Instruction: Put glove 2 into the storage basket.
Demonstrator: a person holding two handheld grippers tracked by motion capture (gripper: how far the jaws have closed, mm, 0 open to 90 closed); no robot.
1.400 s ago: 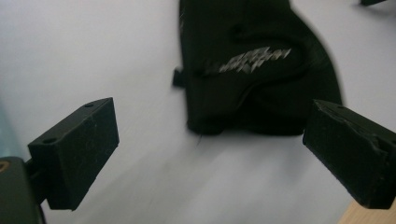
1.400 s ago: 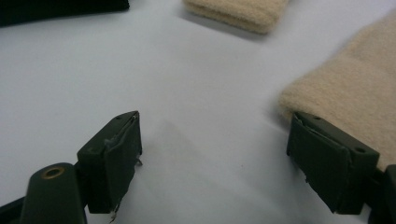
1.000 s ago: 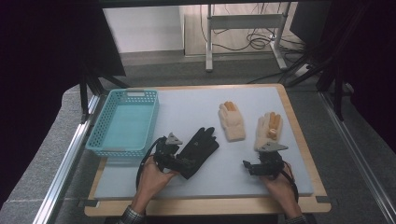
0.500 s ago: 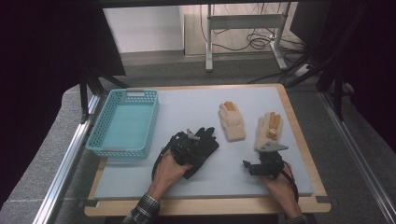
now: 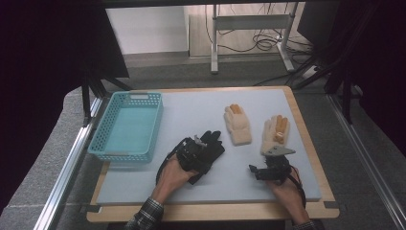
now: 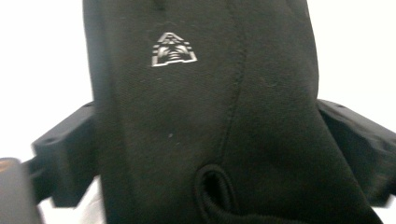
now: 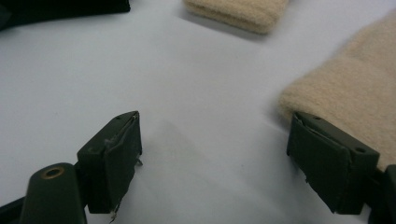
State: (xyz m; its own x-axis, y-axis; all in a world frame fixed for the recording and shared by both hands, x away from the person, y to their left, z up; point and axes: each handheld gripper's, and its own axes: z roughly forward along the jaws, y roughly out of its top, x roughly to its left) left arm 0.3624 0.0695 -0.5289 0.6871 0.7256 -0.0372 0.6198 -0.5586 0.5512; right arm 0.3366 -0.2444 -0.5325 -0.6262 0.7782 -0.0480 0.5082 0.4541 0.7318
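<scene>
The left gripper (image 5: 200,152) sits low over the table, its jaws spread wide and straddling dark fabric that lies between them; the left hand (image 5: 173,173) grips it from behind; the right gripper (image 5: 262,170) rests low, jaws parted wide with bare surface between; the right hand (image 5: 283,186) holds it.

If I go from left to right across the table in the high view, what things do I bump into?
Turquoise plastic basket → black fabric glove with the left gripper over it → first beige knitted glove with orange fingertips → second beige knitted glove, with the right gripper just below it.
</scene>
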